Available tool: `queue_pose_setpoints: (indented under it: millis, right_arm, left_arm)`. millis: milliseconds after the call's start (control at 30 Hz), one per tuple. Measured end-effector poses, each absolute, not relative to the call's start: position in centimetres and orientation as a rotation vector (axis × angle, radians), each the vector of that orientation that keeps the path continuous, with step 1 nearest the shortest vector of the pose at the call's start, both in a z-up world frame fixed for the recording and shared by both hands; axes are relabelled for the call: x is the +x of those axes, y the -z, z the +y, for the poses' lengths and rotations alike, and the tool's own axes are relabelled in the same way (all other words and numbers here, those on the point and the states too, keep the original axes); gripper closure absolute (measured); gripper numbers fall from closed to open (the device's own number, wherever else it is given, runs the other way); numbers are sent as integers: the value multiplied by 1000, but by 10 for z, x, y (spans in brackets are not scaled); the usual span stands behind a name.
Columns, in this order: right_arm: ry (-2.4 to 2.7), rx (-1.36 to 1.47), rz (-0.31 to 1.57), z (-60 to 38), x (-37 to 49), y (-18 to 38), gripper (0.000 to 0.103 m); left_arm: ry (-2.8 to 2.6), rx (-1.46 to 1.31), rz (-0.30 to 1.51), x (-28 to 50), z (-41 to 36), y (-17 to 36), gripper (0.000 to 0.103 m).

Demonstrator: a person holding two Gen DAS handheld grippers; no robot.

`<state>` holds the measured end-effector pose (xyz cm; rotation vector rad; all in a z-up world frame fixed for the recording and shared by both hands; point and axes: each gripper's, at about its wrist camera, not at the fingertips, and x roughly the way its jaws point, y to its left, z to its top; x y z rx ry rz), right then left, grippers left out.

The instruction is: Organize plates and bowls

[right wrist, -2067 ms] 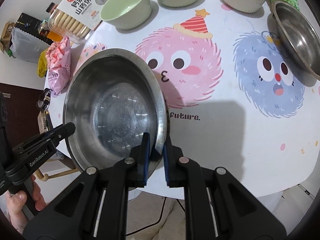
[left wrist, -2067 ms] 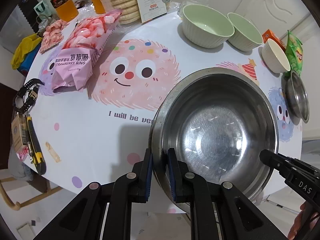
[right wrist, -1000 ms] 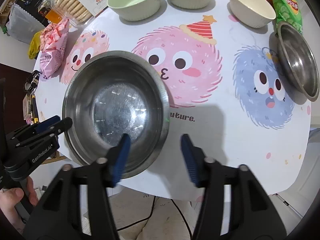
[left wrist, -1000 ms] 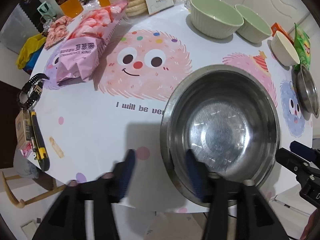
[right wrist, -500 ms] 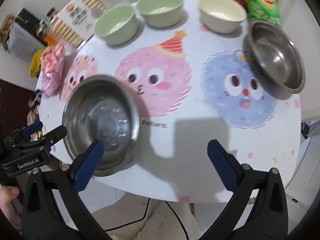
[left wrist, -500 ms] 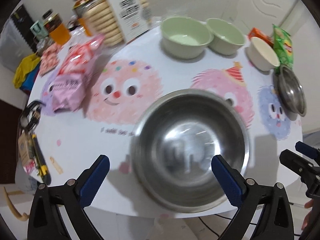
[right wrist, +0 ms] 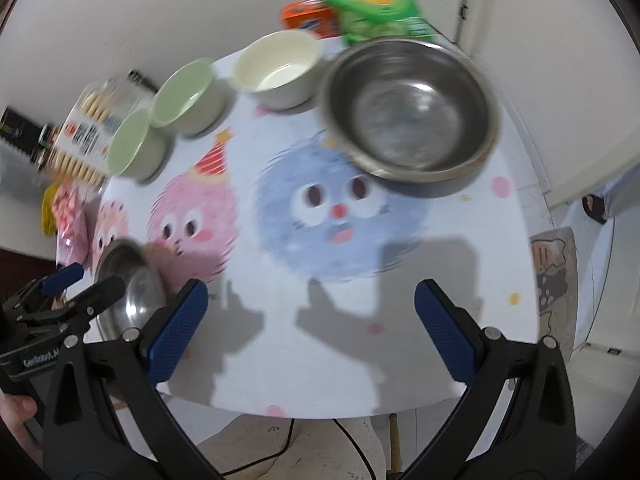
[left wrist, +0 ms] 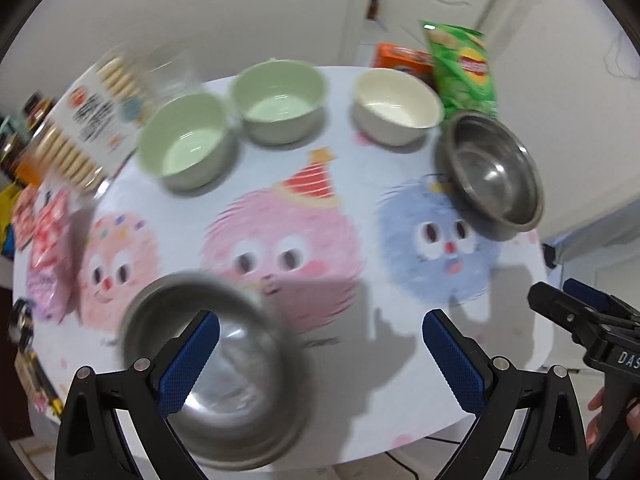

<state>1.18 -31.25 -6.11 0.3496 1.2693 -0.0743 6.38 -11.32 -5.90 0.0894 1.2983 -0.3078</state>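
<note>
A large steel bowl [left wrist: 224, 364] sits on the table near its front left edge; it also shows in the right wrist view [right wrist: 128, 292]. A smaller steel bowl [left wrist: 494, 170] [right wrist: 412, 116] sits at the right. Two green bowls [left wrist: 186, 140] [left wrist: 282, 100] and a cream bowl [left wrist: 396, 106] stand at the back. My left gripper [left wrist: 320, 356] is open above the table, its left finger over the large bowl. My right gripper [right wrist: 310, 332] is open and empty above the front edge.
A green chip bag [left wrist: 462, 68] and an orange box [left wrist: 402, 58] stand at the back right. A biscuit pack [left wrist: 86, 132] and a pink snack bag [left wrist: 50, 232] lie at the left. The round table [left wrist: 400, 400] has a cartoon cloth.
Both grippers let go of the large steel bowl's rim, opened wide and pulled back and up. The bowl now rests on the table. Both views have swung right.
</note>
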Motion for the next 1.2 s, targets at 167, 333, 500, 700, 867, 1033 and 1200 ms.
queue_pose_setpoints:
  millis: [167,333,500,700,867,1033,1200]
  right_arm:
    - [124,365,1260,-353,19,59,0]
    - [155,381,1256,-388,29,60,0]
    - [171,395,1257,-412,40,63,0]
    - [183,407,1265,-436,54,75,0]
    - [196,422,1283,-453,68,91,0]
    - [205,423,1315,-464,83,107,0]
    - [218,464,1340,-477,87,119,0]
  left_arm:
    - [350,108,1292,78,-166,57,0]
    - [372,97,1300,95,-207,59,0]
    - [374,88,1308,111,-234,65,0]
    - [352,61,1335,131,-255,80,0]
    - [331,18,1378,144,-267,100,0]
    - [304,11,1399,153,-277,117,0]
    - [287,6,1406,157,-281,126,0]
